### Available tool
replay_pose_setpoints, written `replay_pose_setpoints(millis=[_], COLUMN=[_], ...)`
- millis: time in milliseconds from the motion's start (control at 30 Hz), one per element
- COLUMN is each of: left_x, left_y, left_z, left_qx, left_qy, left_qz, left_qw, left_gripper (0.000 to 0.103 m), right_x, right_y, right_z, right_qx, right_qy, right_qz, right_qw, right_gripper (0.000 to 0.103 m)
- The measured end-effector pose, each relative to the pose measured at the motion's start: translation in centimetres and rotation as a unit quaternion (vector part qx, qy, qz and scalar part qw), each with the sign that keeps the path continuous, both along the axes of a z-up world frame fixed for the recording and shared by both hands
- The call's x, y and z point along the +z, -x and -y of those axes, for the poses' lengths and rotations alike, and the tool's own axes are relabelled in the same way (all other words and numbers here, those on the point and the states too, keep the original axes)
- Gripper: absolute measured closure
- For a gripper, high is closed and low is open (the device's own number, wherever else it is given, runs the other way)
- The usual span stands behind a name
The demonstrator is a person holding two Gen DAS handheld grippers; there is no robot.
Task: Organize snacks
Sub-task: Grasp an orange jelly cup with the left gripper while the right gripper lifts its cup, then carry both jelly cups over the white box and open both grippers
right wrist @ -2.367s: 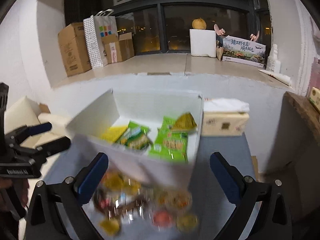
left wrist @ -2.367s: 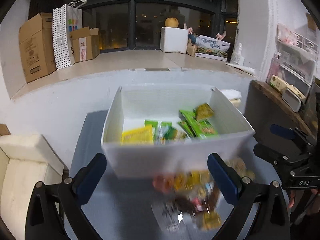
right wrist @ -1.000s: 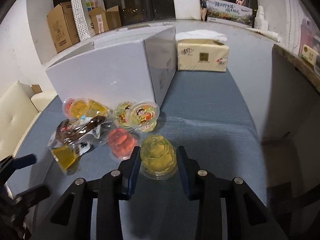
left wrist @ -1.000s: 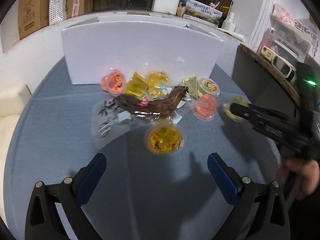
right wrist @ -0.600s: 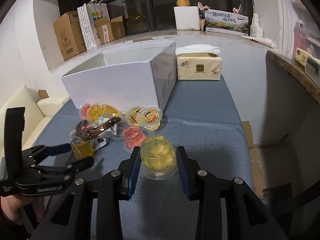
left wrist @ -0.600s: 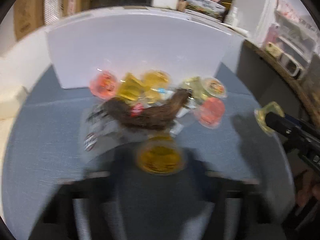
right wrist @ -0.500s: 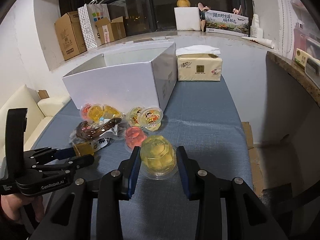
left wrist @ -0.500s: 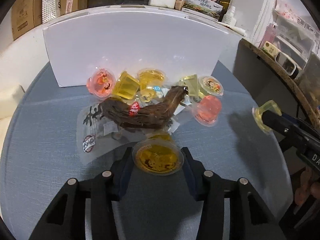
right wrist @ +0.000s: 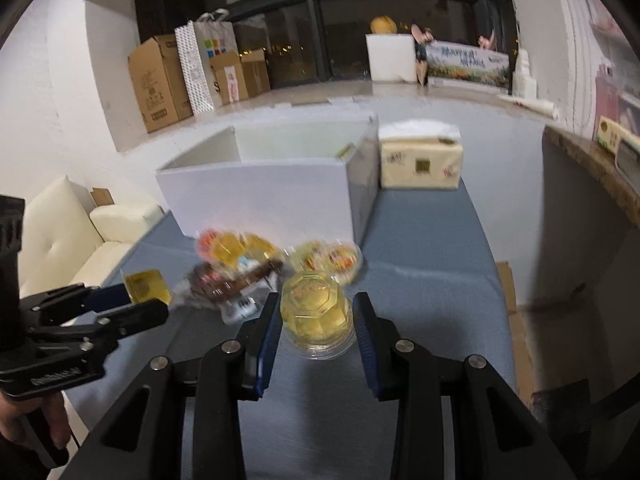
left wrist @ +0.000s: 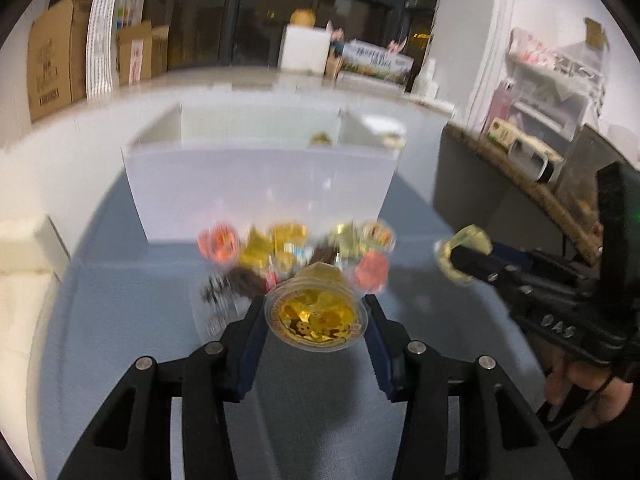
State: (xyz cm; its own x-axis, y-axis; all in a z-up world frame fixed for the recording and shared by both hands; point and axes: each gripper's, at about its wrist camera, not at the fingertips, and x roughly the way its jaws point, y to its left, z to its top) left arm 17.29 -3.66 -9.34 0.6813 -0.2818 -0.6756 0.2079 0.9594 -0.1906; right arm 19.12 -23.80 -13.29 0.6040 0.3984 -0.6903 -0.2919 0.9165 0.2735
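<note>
My left gripper (left wrist: 315, 309) is shut on a golden jelly cup (left wrist: 316, 316), its printed lid facing the camera, held above the blue table (left wrist: 132, 320). My right gripper (right wrist: 317, 307) is shut on a pale yellow jelly cup (right wrist: 314, 312), also held off the table. Below and ahead lies a blurred pile of jelly cups and a dark wrapped snack (left wrist: 288, 252), also seen as the pile (right wrist: 240, 264). Behind it stands the open white box (left wrist: 260, 192). The other gripper with its cup shows in each view: the right gripper (left wrist: 464, 254) and the left gripper (right wrist: 140, 296).
A tissue pack (right wrist: 420, 164) sits right of the white box (right wrist: 260, 196). A cream sofa (right wrist: 68, 224) lies left of the table, and a dark counter (left wrist: 500, 184) to the right. Cardboard boxes (right wrist: 160, 80) stand on the window ledge behind. A person's hand (left wrist: 588, 396) holds the right gripper.
The left gripper shut on the golden jelly cup and lifted it off the table. The right gripper rose with its pale cup. Both views now look over the box's rim.
</note>
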Motion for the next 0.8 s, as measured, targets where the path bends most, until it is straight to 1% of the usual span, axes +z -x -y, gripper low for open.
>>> replay_pose_setpoints(millis=[200,333,433,533,633,700,800], left_x=[4.9,6.9,8.3,9.3,9.8,9.8,8.9], left_y=[-1.7,-4.2,-6.2,-8.8,-11.2,-13.0,-16.0], left_z=[-1.7,-2.6,-3.3,-3.9,-4.5,-4.9,-5.2], left_qx=[0.002,0.003,0.004,0.003,0.001,0.002,0.003], left_qy=[0.004,-0.003,-0.01,-0.016,-0.02,-0.022,-0.033], left_qz=[0.056,0.077,0.09,0.1,0.108,0.11,0.102], left_qw=[0.9984,0.997,0.9959,0.9949,0.994,0.9937,0.9942], left_gripper=[0.052,0.052,0.052,0.052,0.052,0.052,0.052], right_x=[3.9,6.2,7.7,8.4,8.5,8.1,7.1], right_y=[-1.8,-3.9,-5.9,-8.2,-10.6,-12.3,-14.5], right_z=[-1.9,-3.5,-4.5,-5.5,-6.4,-6.8,-7.6], right_qx=[0.015,0.024,0.028,0.033,0.031,0.029,0.037], right_qy=[-0.014,-0.01,-0.018,-0.023,-0.029,-0.03,-0.019], right_qz=[0.035,0.056,0.069,0.075,0.07,0.062,0.06], right_qw=[0.999,0.998,0.997,0.996,0.997,0.997,0.997], right_gripper=[0.064,0.064,0.064,0.064,0.064,0.064,0.064])
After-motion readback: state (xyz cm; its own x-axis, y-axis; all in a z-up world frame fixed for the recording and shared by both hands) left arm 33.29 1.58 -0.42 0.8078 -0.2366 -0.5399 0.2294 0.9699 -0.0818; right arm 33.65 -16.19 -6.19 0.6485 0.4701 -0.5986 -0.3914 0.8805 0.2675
